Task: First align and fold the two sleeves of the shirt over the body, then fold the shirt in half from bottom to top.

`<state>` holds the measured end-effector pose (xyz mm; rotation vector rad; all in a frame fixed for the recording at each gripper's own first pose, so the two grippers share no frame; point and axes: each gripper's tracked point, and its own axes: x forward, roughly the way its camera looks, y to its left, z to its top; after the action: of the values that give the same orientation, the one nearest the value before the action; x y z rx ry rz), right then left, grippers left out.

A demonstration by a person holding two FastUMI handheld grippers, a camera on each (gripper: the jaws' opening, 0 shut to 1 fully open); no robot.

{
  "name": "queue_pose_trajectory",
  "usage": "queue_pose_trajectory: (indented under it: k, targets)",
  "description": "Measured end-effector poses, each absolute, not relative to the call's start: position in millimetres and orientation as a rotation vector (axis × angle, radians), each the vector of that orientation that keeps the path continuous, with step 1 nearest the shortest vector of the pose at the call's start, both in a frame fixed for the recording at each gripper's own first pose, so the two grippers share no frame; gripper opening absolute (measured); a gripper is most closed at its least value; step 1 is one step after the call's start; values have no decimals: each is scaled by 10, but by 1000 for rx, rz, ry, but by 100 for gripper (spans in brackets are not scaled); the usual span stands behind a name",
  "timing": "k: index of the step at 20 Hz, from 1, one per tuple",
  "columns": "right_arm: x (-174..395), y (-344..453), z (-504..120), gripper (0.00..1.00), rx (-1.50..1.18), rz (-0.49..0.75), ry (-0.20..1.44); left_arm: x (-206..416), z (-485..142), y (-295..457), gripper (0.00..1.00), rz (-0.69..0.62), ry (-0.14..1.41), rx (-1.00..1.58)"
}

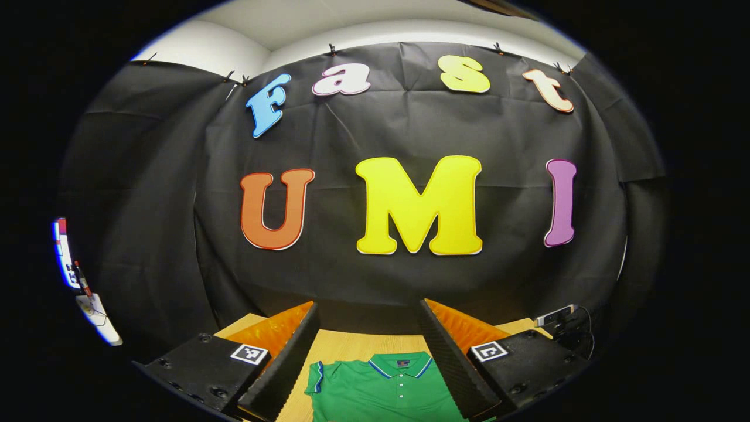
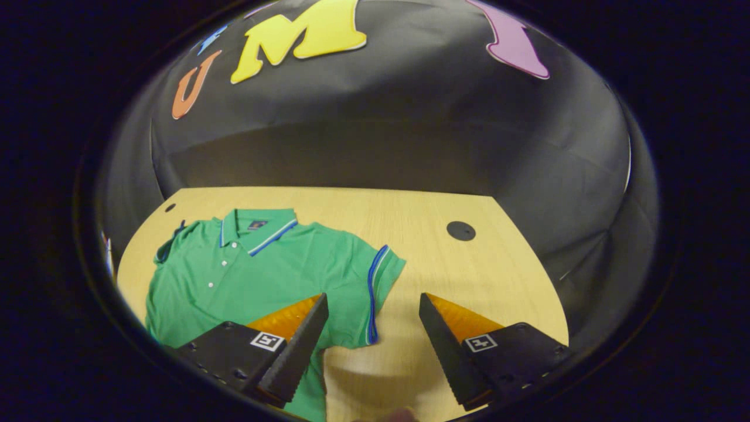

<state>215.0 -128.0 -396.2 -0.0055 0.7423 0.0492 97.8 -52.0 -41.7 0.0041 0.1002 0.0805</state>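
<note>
A green polo shirt with blue and white trim lies flat, front up, on the wooden table, collar toward the far wall. Its sleeve with the blue cuff spreads out to the right in the right gripper view. My right gripper hovers open above that sleeve's cuff, with nothing between its fingers. In the left gripper view the shirt shows its collar and buttons low down, and my left gripper is open, raised above the shirt and pointing at the wall.
A round black cable hole sits in the table to the right of the shirt. A small device with cables rests at the table's far right edge. Black cloth walls close the booth behind the table.
</note>
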Motion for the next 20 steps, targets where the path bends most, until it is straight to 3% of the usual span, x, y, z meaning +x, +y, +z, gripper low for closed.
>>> queue_pose_trajectory:
  k: [3,5,6,8,9,10,11,13,15,20]
  targets:
    - [2242,-1231,-4151,95,3,71,771,1037,-459,-537,100,108,105,27]
    - [2281,-1251,-4261,89,17,67,799,1043,-499,-554,100,125,123,31]
    - [2314,-1259,-4301,72,31,62,815,1043,-524,-568,100,131,133,30]
    - [2322,-1257,-4371,61,70,60,849,1059,-572,-598,100,136,148,23]
    - [2329,-1296,-4406,61,66,40,859,1063,-587,-618,100,136,153,23]
    - [2344,-1281,-4420,36,80,58,866,1071,-584,-627,100,135,157,26]
    - [2357,-1265,-4407,24,86,57,870,1080,-592,-630,100,134,158,33]
    - [2357,-1255,-4378,18,112,64,880,1093,-576,-636,100,130,156,45]
    - [2353,-1257,-4379,0,142,53,889,1087,-556,-612,100,130,153,51]
    - [2390,-1240,-4109,0,166,33,851,1070,-629,-488,100,130,163,11]
